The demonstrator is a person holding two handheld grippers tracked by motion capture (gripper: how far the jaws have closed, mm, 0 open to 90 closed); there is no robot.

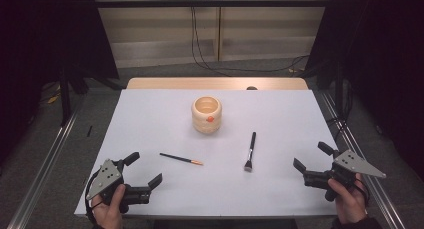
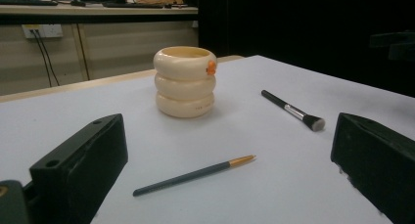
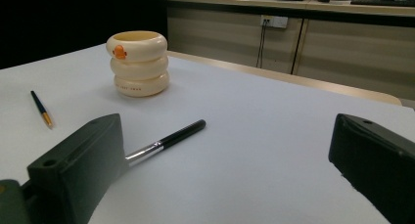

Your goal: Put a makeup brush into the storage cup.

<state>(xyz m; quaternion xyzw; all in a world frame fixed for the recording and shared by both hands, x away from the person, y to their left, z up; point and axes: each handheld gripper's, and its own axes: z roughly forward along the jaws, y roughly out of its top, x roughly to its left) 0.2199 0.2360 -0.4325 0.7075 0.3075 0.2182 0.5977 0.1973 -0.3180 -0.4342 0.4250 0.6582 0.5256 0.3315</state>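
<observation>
A cream ribbed cup (image 1: 206,114) with a small orange mark stands upright near the middle of the white table (image 1: 150,114). A thin dark pencil-like brush with a gold tip (image 1: 181,159) lies left of centre. A black makeup brush (image 1: 250,151) lies right of centre, bristles toward the front. My left gripper (image 1: 143,170) rests near the front left corner, open and holding nothing. At the front right my right gripper (image 1: 313,157) is open too, with nothing between its jaws. The left gripper view has the cup (image 2: 185,81), thin brush (image 2: 194,175) and makeup brush (image 2: 292,110). From the right gripper come the cup (image 3: 138,63), makeup brush (image 3: 165,142) and thin brush (image 3: 41,108).
The table's wooden far edge (image 1: 217,83) borders a grey floor with cables (image 1: 210,64). Metal rails (image 1: 45,159) run along both sides of the table. Dark curtains hang at left and right.
</observation>
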